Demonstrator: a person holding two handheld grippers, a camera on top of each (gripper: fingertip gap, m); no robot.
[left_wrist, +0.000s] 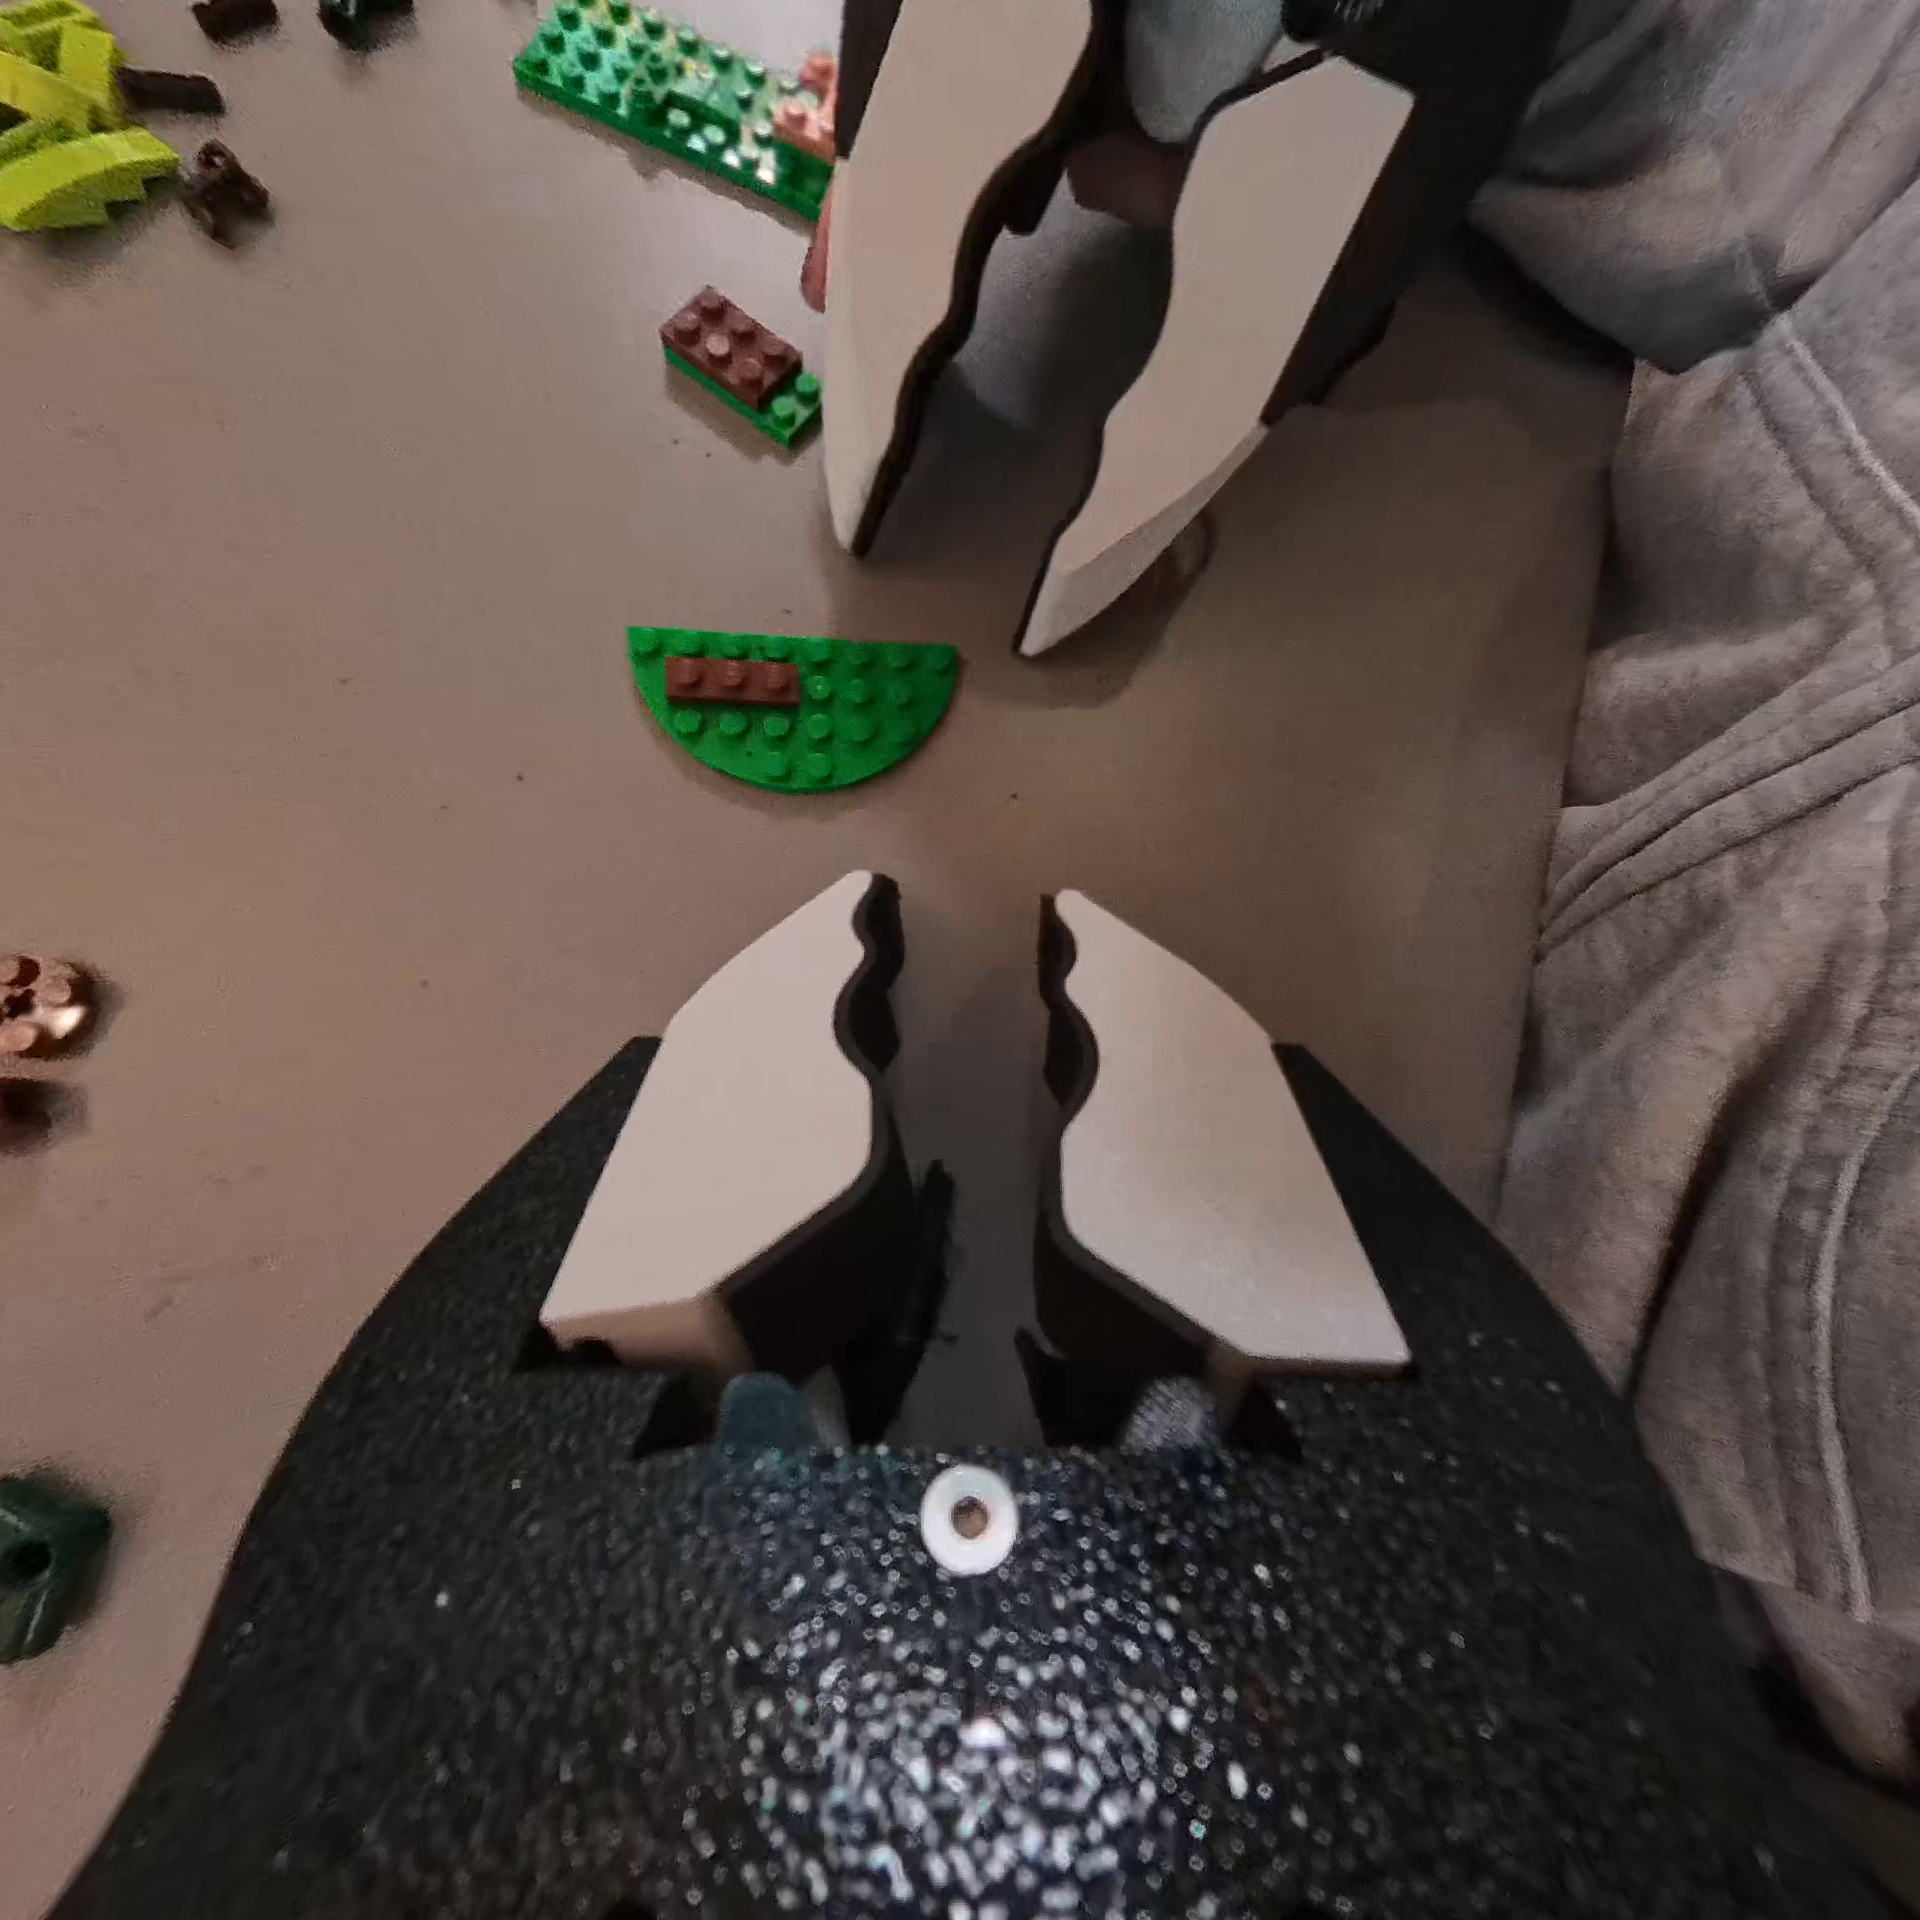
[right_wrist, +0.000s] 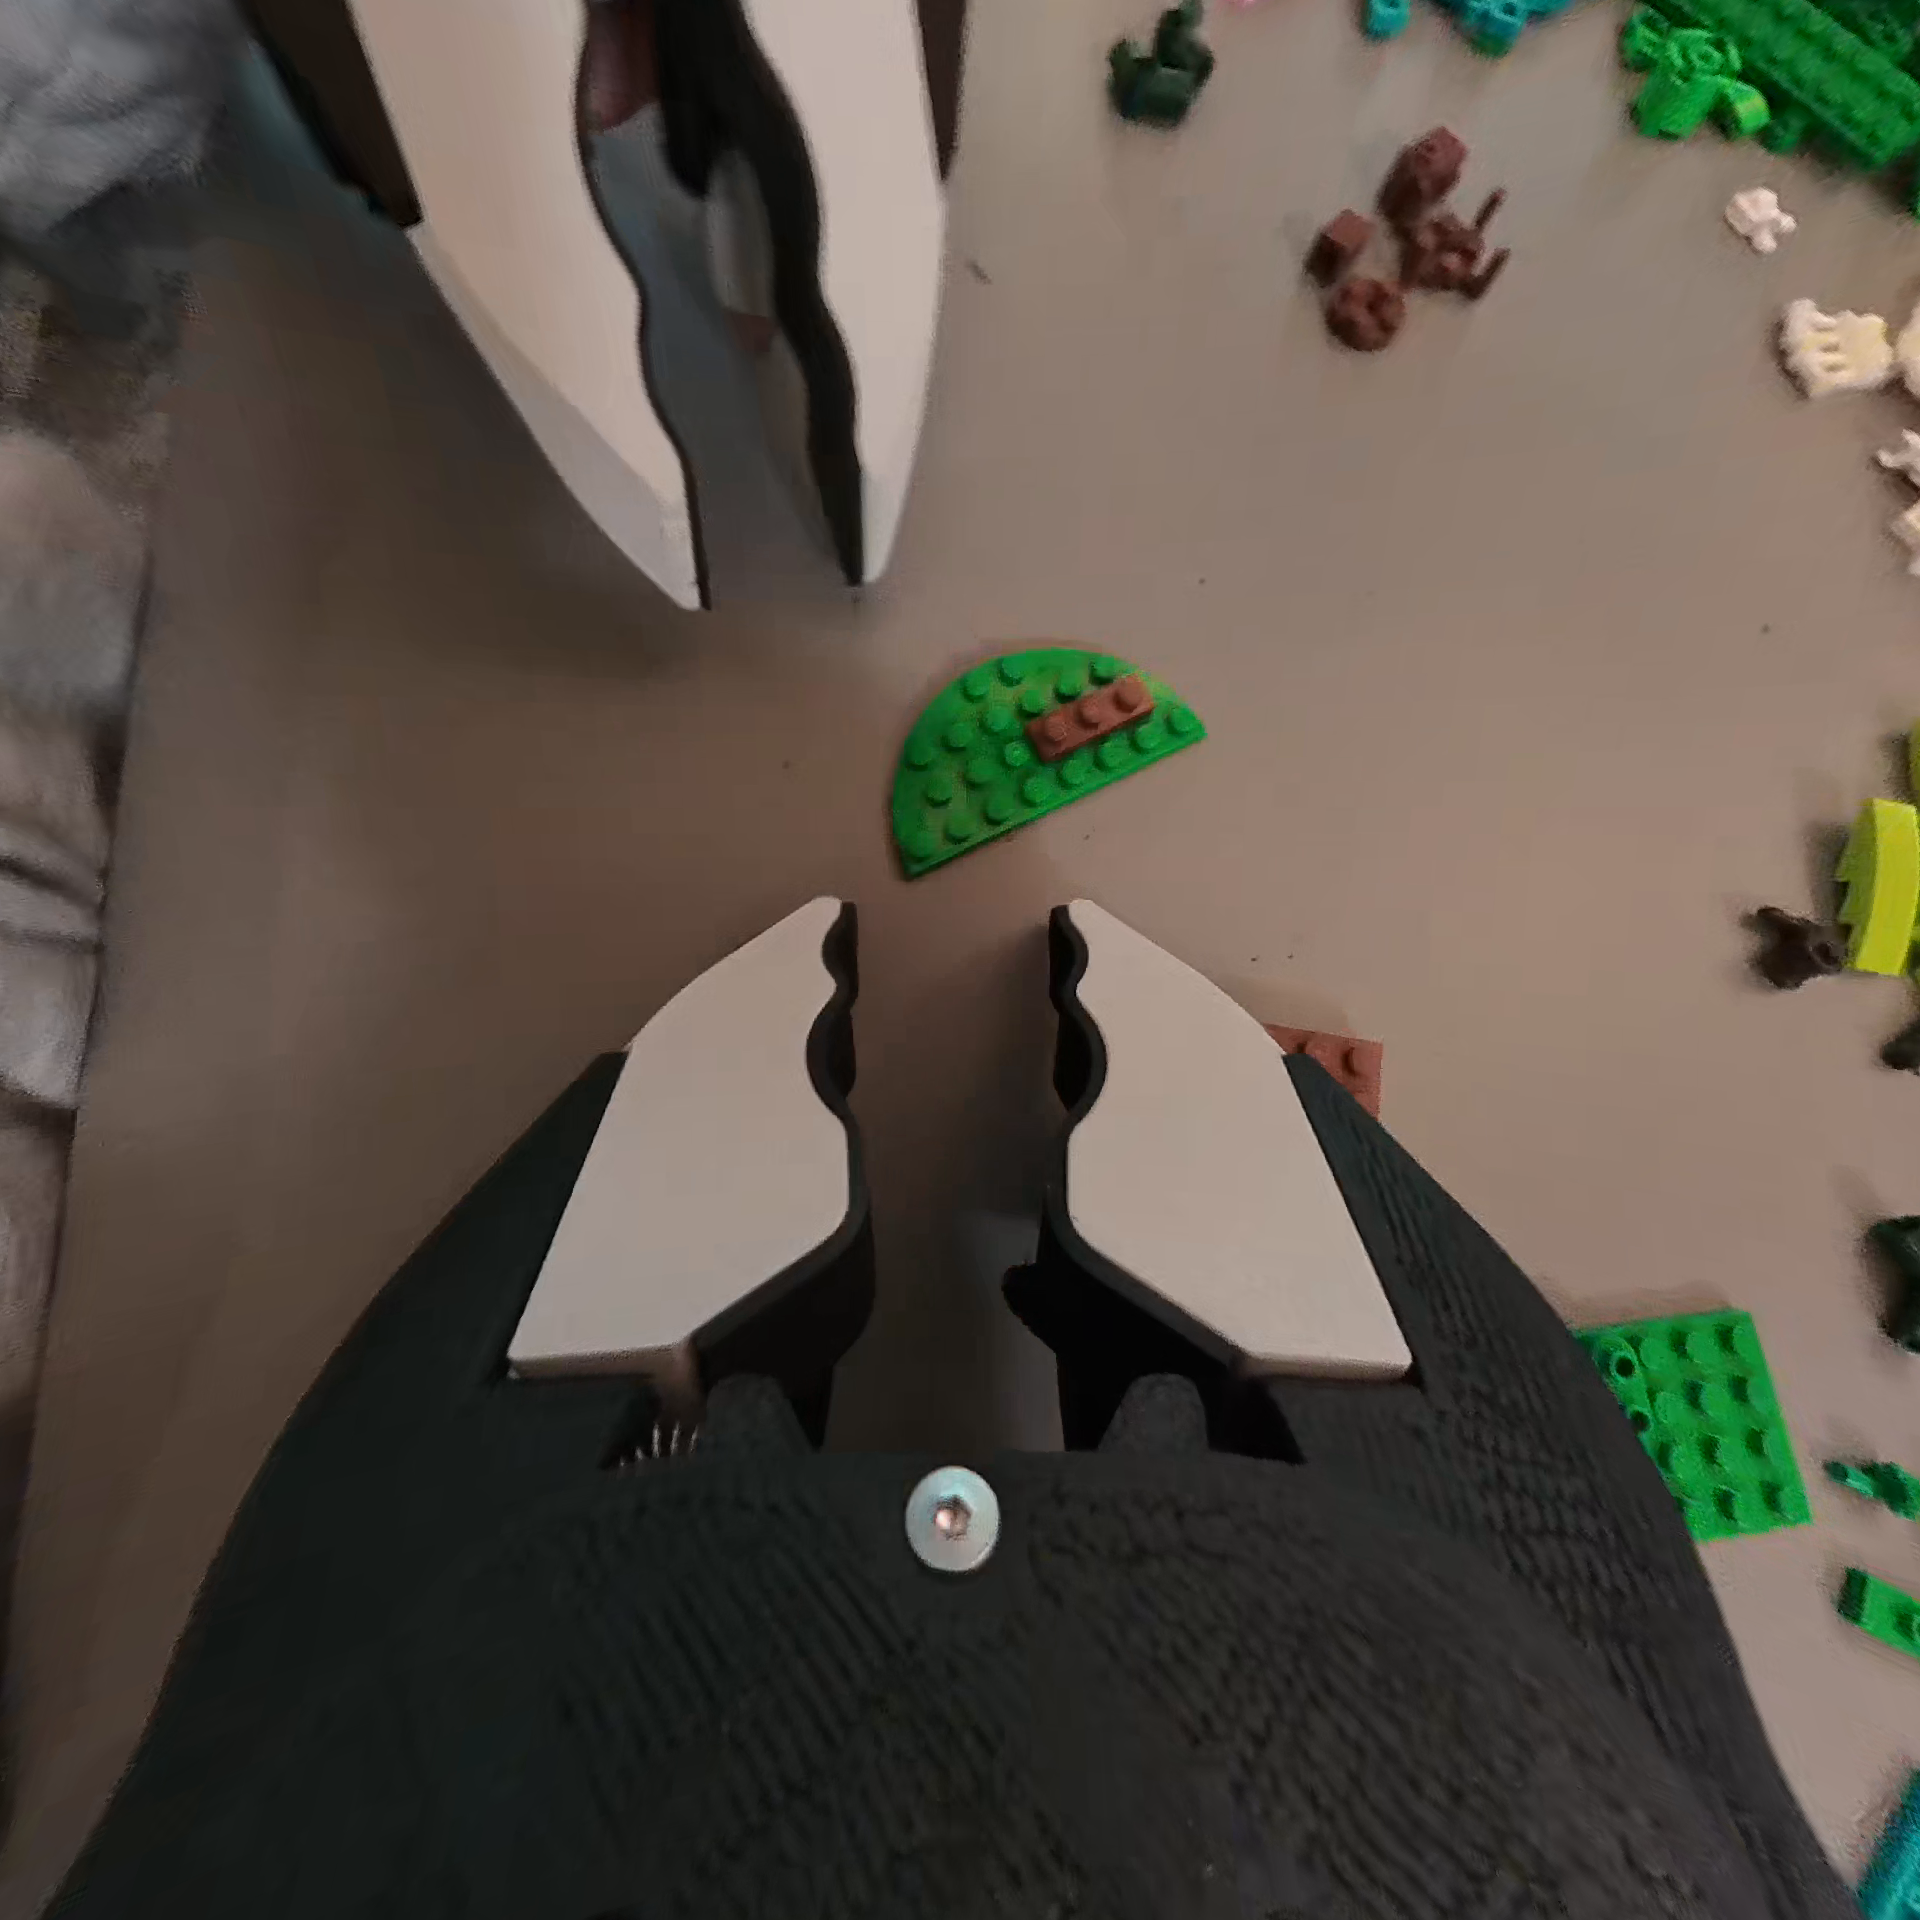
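A green half-round studded plate (left_wrist: 795, 717) lies flat on the brown table, with a small brown strip plate (left_wrist: 732, 681) fixed on it. My left gripper (left_wrist: 971, 894) is open and empty, just short of the plate and a little to its right. My right gripper (right_wrist: 953, 914) is open and empty too, just short of the same plate (right_wrist: 1023, 764), which bears the brown strip (right_wrist: 1091, 717). In the left wrist view the right gripper (left_wrist: 940, 592) hangs beyond the plate with jaws apart. In the right wrist view the left gripper (right_wrist: 779, 592) hangs beyond and left of the plate.
Left wrist view: a brown brick on a green plate (left_wrist: 743, 358), a long green studded build (left_wrist: 675, 104), lime pieces (left_wrist: 73, 135) far left, grey cloth (left_wrist: 1745, 727) along the right. Right wrist view: brown bits (right_wrist: 1403, 239), a green square plate (right_wrist: 1704, 1423), a brown plate (right_wrist: 1340, 1060) by the right finger. The left gripper's tips are roughly 7 cm from the right gripper's. The green half-round studded plate (left_wrist: 795, 717) is about 4 cm from both grippers' fingertips. It is also in sight in the right wrist view (right_wrist: 1014, 695).
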